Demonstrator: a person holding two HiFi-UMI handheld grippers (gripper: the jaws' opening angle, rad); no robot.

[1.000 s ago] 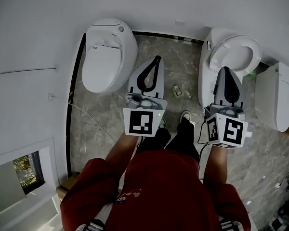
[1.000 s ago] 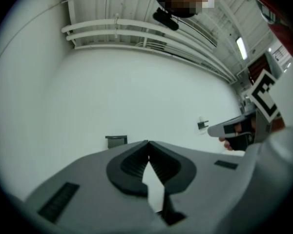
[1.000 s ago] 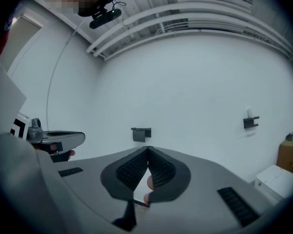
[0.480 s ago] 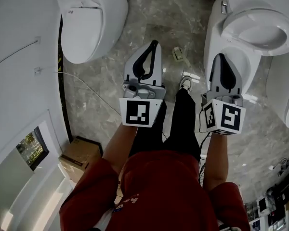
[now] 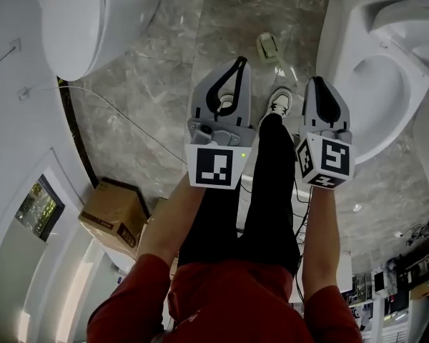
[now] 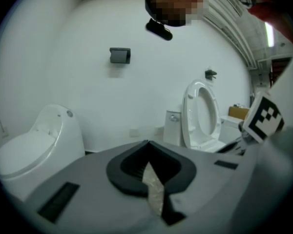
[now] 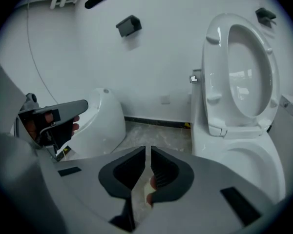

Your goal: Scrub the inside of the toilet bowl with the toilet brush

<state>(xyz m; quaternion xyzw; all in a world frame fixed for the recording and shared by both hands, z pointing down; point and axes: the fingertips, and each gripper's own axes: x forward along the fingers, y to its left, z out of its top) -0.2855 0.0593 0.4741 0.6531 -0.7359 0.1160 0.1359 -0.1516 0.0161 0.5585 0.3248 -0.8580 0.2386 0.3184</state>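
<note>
The whole view has sunk toward the open toilet bowl (image 5: 377, 84). A second ago it sat small and far ahead; now it fills the right side, and the closed toilet (image 5: 93, 13) has slid well left of it. Both grippers have come down too. The right gripper (image 5: 317, 82) is just beside the bowl's rim, its jaws starting to part with nothing between them. The left gripper (image 5: 239, 61) is further left of the bowl, jaws together and empty. No toilet brush shows in any view, so scrubbing hasn't begun; the brush probably has to be fetched first.
</note>
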